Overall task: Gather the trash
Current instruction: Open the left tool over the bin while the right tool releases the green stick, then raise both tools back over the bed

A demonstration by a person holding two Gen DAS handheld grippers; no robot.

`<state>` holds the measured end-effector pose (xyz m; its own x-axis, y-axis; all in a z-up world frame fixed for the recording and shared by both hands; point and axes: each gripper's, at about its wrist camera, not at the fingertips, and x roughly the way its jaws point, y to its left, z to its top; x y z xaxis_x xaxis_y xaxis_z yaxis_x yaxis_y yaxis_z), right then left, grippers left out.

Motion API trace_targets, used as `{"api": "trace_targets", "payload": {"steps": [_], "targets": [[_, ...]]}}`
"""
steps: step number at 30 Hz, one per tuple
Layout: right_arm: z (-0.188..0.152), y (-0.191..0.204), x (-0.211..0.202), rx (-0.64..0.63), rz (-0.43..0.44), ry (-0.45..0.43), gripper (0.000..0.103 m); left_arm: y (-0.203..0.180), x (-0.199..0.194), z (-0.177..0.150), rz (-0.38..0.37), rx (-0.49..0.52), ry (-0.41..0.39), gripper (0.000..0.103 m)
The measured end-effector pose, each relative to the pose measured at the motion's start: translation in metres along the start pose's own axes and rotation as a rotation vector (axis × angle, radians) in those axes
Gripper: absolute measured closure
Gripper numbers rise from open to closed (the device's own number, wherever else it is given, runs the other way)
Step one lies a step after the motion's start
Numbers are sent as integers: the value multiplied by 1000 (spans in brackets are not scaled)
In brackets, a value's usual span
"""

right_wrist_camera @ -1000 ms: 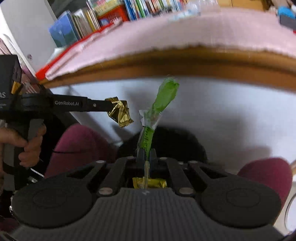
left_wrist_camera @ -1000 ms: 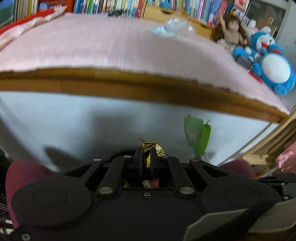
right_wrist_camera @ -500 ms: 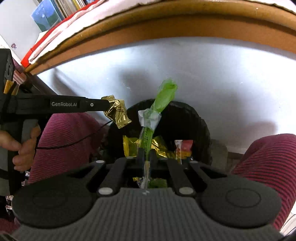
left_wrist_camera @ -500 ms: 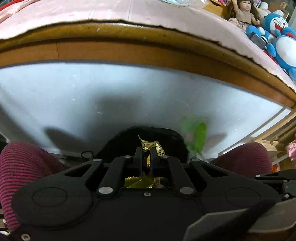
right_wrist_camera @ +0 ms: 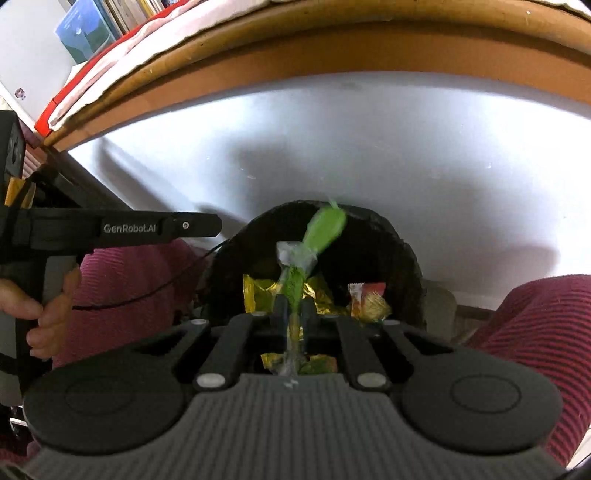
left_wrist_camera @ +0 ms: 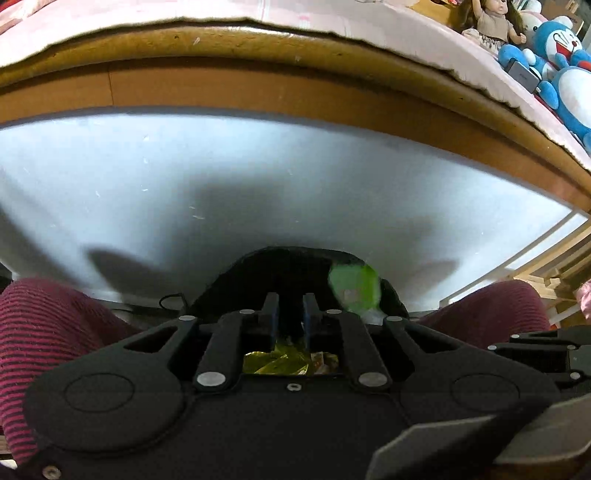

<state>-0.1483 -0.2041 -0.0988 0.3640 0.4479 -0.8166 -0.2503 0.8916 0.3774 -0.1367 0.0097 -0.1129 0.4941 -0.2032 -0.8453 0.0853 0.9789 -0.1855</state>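
Note:
A black trash bin (right_wrist_camera: 408,254) stands on the floor under the table, between the person's knees. Gold wrappers (right_wrist_camera: 258,295) and a red-orange wrapper (right_wrist_camera: 365,297) lie inside it. My right gripper (right_wrist_camera: 293,312) hangs over the bin's mouth, shut on a green wrapper (right_wrist_camera: 325,229) that sticks up from its fingers. The same green wrapper (left_wrist_camera: 354,288) shows blurred in the left wrist view. My left gripper (left_wrist_camera: 290,314) is open with nothing between its fingers, above the gold wrapper (left_wrist_camera: 275,363) in the bin. Its bare tip (right_wrist_camera: 216,225) reaches in from the left.
A wooden table edge (left_wrist_camera: 295,88) with a pink cloth (left_wrist_camera: 258,14) runs overhead, with a white panel (left_wrist_camera: 258,184) behind the bin. Knees in maroon striped trousers (left_wrist_camera: 55,325) (right_wrist_camera: 535,325) flank the bin. A hand (right_wrist_camera: 48,314) holds the left gripper. Plush toys (left_wrist_camera: 569,74) sit at the far right.
Both grippers have dropped lower toward the bin. The left gripper has opened and let go of the gold wrapper, which no longer hangs from its tip. The right keeps the green wrapper.

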Motion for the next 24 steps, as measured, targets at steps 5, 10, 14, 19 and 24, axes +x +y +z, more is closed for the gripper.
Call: {"api": "trace_targets", "payload": {"steps": [5,10,14,19,24], "targets": [[3,0,0,0,1,-10,51,-2,-5,3,8,10,-20,85],[5,1,-4,-7,4,-30,44,-5,-15,8,12,14,-47,61],[12,2,-20,-32,18,-92,35,-9,-35,17,-7,16,-85,56],[39,2,-56,-79,58,-206,27,-23,-78,36,-55,77,-181,52],[71,0,-93,-105,75,-340,20,-32,-119,57,-116,91,-313,39]]}}
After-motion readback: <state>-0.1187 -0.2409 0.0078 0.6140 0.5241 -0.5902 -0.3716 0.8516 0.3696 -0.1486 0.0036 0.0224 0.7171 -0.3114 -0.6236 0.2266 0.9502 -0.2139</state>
